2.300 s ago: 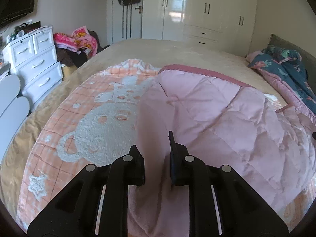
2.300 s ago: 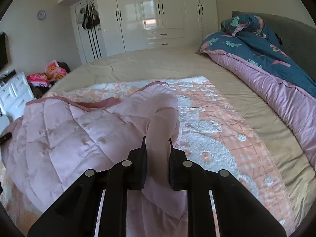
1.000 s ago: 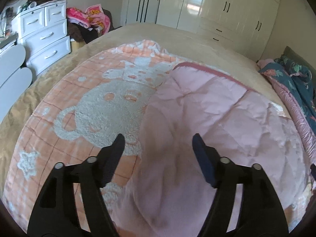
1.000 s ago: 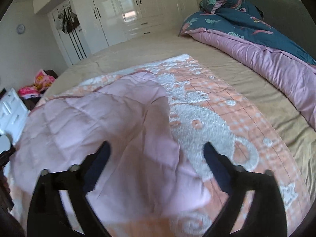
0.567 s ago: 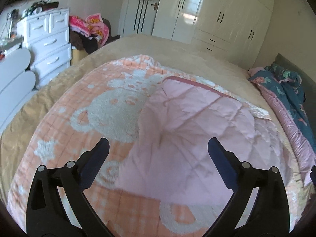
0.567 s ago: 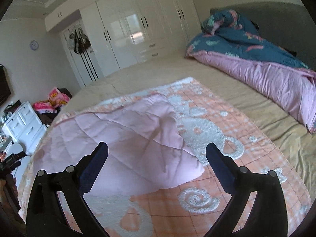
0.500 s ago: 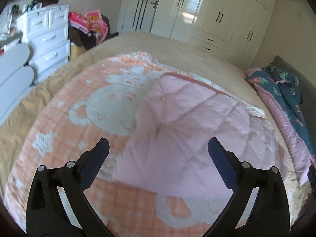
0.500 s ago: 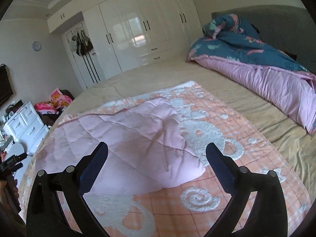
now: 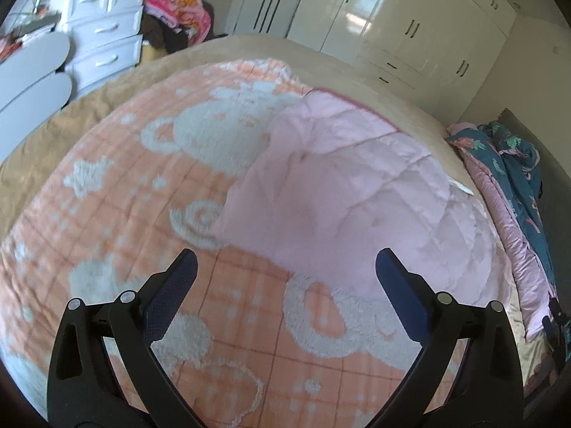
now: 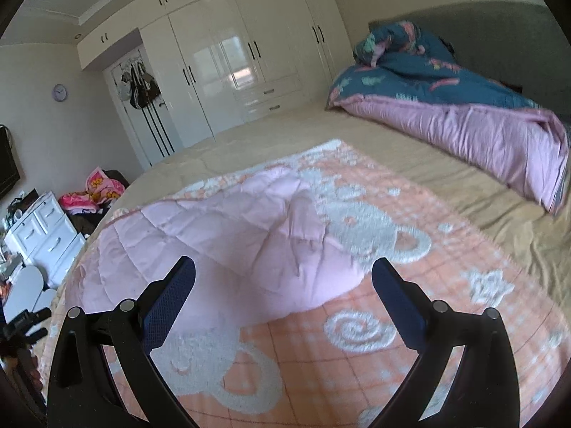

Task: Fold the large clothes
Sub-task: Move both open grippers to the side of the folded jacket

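Pink quilt (image 9: 342, 192) lies ahead of both wide-open, empty grippers, left gripper (image 9: 285, 267) and right gripper (image 10: 283, 274), equally near.

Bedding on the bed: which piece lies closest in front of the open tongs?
The pale pink quilted garment, folded over on the orange bear-pattern blanket. The blue floral duvet is bunched far off by the headboard.

Daylight was bright; glare marked the glossy wardrobe doors (image 10: 228, 60); motion blur softened the blanket (image 9: 107, 249); fisheye edges were dark and curved.
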Tool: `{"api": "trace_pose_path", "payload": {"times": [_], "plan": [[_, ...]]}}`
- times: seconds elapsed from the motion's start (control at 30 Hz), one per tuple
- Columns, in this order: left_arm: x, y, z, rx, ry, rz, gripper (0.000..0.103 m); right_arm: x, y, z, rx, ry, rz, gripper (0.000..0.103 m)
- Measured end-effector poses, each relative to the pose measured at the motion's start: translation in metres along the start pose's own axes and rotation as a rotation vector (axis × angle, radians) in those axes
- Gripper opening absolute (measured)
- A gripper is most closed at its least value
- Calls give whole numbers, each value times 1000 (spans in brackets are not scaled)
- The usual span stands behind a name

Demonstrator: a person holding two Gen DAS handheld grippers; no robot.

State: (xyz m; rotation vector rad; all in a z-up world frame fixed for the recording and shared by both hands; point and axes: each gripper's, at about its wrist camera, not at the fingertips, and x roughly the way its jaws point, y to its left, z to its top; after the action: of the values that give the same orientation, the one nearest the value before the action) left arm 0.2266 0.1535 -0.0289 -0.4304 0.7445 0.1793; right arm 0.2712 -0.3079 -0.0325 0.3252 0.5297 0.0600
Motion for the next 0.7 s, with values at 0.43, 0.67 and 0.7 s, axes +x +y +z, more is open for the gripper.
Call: {"api": "trace_pose_path", "payload": {"times": [0.43,0.67,0.7], "plan": [[43,14,-15,-146,120,-136,94,49,-6,-29,34,137,-10,99],[62,18,-19,-261,168,-215,94,65,-10,-36,50,176,-23,99],[64,19,-18,-278,172,-226,94,66,-10,-36,50,176,-25,99]]}}
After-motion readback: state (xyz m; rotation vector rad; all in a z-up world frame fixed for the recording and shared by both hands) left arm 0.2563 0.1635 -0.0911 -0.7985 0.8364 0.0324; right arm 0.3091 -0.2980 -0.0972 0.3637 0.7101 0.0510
